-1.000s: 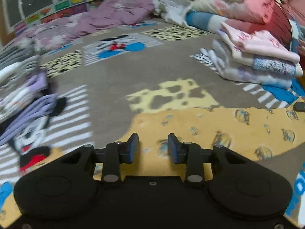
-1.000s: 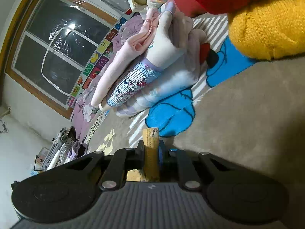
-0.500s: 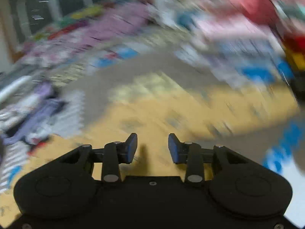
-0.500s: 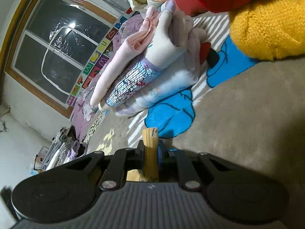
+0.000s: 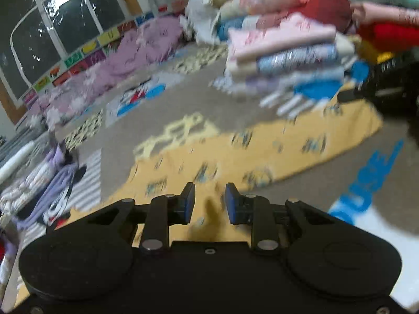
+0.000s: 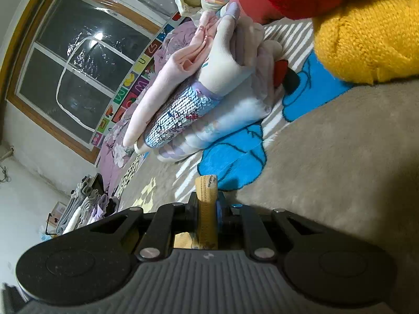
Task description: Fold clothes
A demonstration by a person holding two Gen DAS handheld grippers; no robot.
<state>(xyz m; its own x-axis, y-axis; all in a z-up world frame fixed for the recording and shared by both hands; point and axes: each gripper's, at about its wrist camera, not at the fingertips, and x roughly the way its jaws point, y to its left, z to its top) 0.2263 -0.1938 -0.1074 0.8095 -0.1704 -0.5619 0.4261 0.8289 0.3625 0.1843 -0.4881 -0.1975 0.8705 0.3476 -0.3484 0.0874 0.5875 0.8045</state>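
Clearly the yellow garment [image 5: 262,151] is soft and limp; the right gripper [image 6: 207,206] pinches its hem, the left gripper [image 5: 208,202] stands apart, best gripping an edge.

**A:** What does the left hand-held gripper [image 5: 207,201] look like?

**B:** Matte black all over. Two broad rounded lobes flank a flat middle plate, and each lobe carries a faint circular recess. Slim black link bars run forward from silver pivot pins beside the plate. The fingers [image 5: 189,202] end in blue pads.

**A:** And the right hand-held gripper [image 6: 208,210]?

**B:** The same lobes, black link bars and silver pivot pins, but the middle plate between the lobes is grey and ribbed with fine parallel grooves, and a tiny pale mark sits near its front edge. A sliver of blue pad shows on one finger.
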